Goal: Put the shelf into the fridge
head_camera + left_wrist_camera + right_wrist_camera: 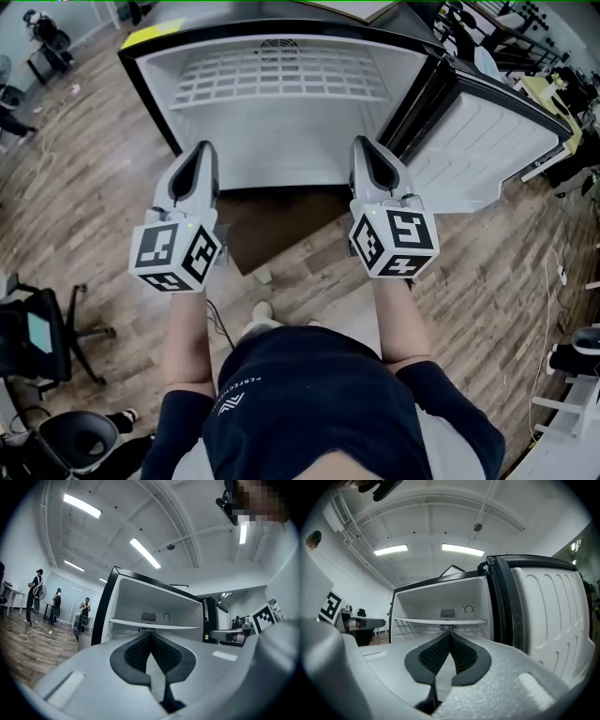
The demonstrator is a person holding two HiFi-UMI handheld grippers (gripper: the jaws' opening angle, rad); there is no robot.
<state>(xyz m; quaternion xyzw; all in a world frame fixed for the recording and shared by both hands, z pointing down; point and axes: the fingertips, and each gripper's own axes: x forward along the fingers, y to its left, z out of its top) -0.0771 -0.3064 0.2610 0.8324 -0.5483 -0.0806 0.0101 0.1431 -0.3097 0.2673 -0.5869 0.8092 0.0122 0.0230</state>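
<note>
The open white fridge [281, 141] stands before me, its door [487, 141] swung out to the right. A white wire shelf [281, 77] lies level inside it, across the upper part; it shows as a thin white ledge [154, 624] in the left gripper view and as a ledge [440, 620] in the right gripper view. My left gripper [202, 156] and right gripper [364, 148] are held side by side in front of the fridge opening, apart from it. Both are shut, black pads [151, 645] [450, 644] pressed together with nothing between them.
Black office chairs [42, 347] stand at the left on the wood floor. Several people [37, 595] stand far off to the left. Tables and gear [525, 37] crowd the back right. A cable [217, 323] runs on the floor near the person's feet.
</note>
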